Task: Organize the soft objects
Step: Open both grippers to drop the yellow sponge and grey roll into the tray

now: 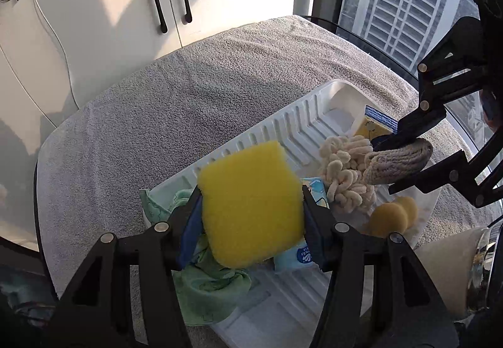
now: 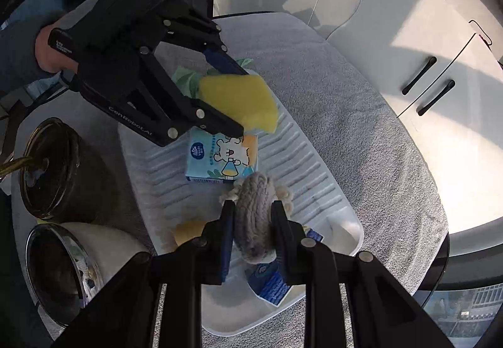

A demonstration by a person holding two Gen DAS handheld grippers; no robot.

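A white ribbed tray (image 1: 270,128) lies on a grey towel (image 1: 188,90). My left gripper (image 1: 251,190) is shut on a yellow sponge (image 1: 251,222) just above the tray's near end, over a green cloth (image 1: 210,288) and a light blue tissue pack (image 2: 223,157). My right gripper (image 2: 253,205) is shut on a grey knitted scrubber (image 2: 254,216), held over a cream chenille duster (image 1: 345,178) at the tray's other end. Both grippers point steeply down. The right wrist view shows the left gripper (image 2: 242,101) with the sponge (image 2: 248,96).
Two round yellow pads (image 1: 393,216) and a blue-and-yellow pack (image 1: 377,124) also lie in the tray. A dark pot (image 2: 50,168) and a chrome-rimmed cream cup (image 2: 75,266) stand beside the tray. White cabinet doors (image 1: 125,18) and a window (image 1: 402,2) border the table.
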